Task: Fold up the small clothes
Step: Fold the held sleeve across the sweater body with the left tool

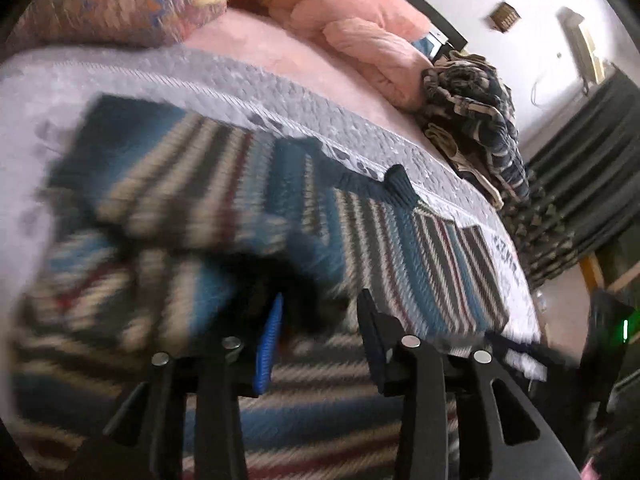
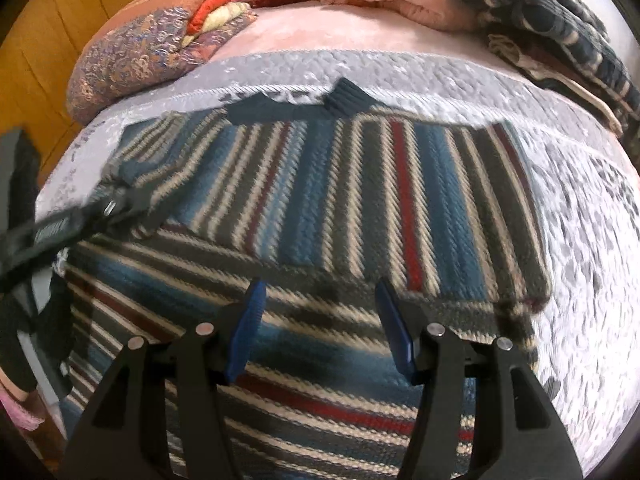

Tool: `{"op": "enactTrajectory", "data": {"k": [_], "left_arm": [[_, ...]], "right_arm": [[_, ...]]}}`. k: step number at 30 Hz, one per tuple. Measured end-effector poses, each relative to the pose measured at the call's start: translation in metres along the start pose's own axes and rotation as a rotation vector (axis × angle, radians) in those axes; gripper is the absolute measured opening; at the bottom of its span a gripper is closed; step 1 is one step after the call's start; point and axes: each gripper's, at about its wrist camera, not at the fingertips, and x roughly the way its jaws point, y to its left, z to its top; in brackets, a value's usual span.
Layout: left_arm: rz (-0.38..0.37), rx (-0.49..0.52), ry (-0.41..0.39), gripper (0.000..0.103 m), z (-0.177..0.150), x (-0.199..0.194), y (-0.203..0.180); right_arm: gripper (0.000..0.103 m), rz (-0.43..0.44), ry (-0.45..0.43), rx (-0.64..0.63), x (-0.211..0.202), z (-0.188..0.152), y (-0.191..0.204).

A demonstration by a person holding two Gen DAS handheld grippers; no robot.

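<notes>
Striped sweater lies spread over the pale quilted bedspread, filling the middle and lower part of the right wrist view, its dark blue collar toward the top of the frame. Stripes in the lower half run crosswise to those above, so one part seems already laid over the body, probably a sleeve or side turned inward to narrow the garment.

The right gripper hangs low over that folded layer with its blue pads apart and nothing between them. The left gripper likewise has its jaws spread; dark cloth sits close between them, but heavy motion blur in the left half of that view makes it impossible to tell whether they touch it.

In the right wrist view the left tool reaches in from the left edge, smeared and partly cut off. Sweater hem and lower edge fall outside both frames.

A dark patterned garment and pink blanket lie well apart, at the upper right of the left view.
</notes>
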Motion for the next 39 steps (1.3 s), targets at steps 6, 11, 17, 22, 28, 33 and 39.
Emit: {"op": "enactTrajectory", "data": {"k": [6, 11, 17, 22, 28, 33, 39], "left_arm": [[0.249, -0.038, -0.105, 0.038, 0.012, -0.06, 0.056], [0.332, -0.091, -0.02, 0.039, 0.02, -0.038, 0.086], [0.319, -0.134, 0.016, 0.041, 0.013, -0.023, 0.105], [0.309, -0.126, 0.012, 0.041, 0.01, -0.021, 0.108], [0.309, -0.125, 0.012, 0.041, 0.009, -0.021, 0.109], [0.319, -0.13, 0.013, 0.041, 0.01, -0.021, 0.108], [0.343, -0.126, 0.021, 0.042, 0.011, -0.019, 0.104]], "right_arm": [[0.057, 0.107, 0.022, -0.082, 0.001, 0.049, 0.049], [0.066, 0.132, 0.05, -0.253, 0.019, 0.08, 0.118], [0.066, 0.042, 0.088, -0.454, 0.061, 0.093, 0.188], [0.02, 0.014, 0.151, -0.462, 0.099, 0.099, 0.198], [0.012, 0.148, 0.119, -0.212, 0.078, 0.116, 0.154], [0.012, 0.165, 0.091, -0.011, 0.05, 0.116, 0.087], [0.018, 0.125, 0.207, 0.148, 0.055, 0.077, 0.011]]}}
